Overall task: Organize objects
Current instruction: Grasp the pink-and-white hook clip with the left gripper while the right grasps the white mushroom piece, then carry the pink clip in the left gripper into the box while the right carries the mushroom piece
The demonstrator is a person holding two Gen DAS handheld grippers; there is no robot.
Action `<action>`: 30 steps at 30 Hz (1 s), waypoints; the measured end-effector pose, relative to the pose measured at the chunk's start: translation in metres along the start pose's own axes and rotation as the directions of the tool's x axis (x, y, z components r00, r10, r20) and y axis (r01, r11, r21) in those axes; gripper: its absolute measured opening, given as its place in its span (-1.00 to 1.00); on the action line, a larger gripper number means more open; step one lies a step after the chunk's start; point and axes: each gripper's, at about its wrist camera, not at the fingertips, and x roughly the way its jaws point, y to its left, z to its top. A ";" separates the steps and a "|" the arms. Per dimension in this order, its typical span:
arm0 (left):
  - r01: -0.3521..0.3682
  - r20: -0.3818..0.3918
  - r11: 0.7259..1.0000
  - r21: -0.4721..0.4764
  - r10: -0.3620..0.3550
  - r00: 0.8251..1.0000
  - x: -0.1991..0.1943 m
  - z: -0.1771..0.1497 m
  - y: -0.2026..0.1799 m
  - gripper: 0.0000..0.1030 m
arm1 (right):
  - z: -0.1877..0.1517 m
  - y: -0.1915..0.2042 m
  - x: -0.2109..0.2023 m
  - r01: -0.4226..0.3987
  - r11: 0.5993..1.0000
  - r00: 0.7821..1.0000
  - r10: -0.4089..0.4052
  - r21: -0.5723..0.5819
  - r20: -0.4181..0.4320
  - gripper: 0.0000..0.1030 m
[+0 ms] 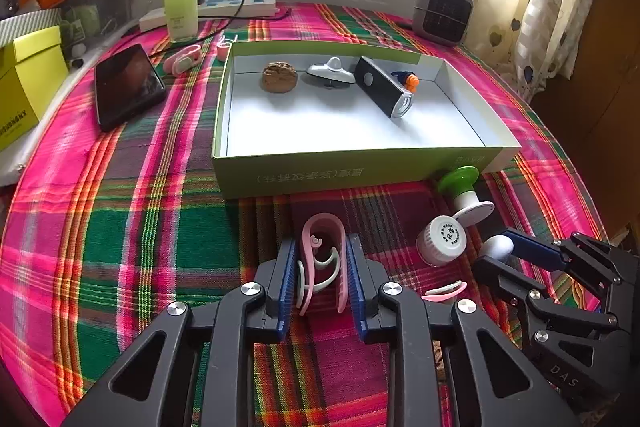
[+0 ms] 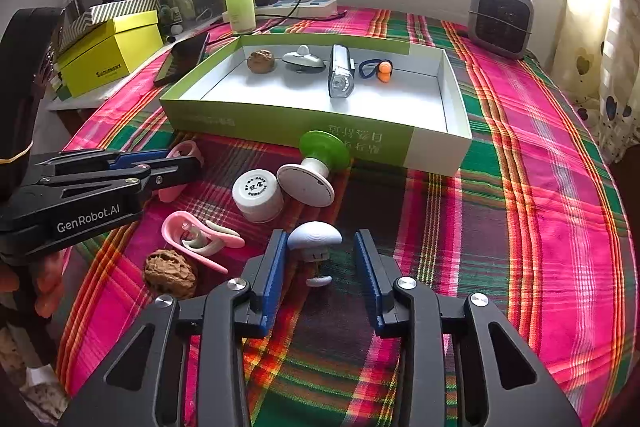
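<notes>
Four items already lie in my green tray (image 2: pixel 288 125): walnut (image 2: pixel 261 61), silver top (image 2: pixel 303 59), flashlight (image 2: pixel 341 75), orange earplugs (image 2: pixel 380 69). On the cloth, my left gripper (image 1: pixel 322 267) is clamped on a pink clip (image 1: pixel 320 247); my right gripper (image 2: pixel 322 259) straddles a white mushroom toy (image 2: pixel 315 237), its right pad apart. Legible: "GenRobot.AI", "DAS".

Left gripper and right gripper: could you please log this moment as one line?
left gripper: shut on pink clip | right gripper: open around white mushroom toy | box: not yet loaded with either
</notes>
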 end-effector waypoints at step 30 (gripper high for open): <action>0.019 0.005 1.000 0.006 -0.019 1.000 -0.008 -0.001 -0.004 -0.57 | 0.006 -0.001 -0.010 -0.006 1.000 0.999 0.006 0.008 0.035 -0.46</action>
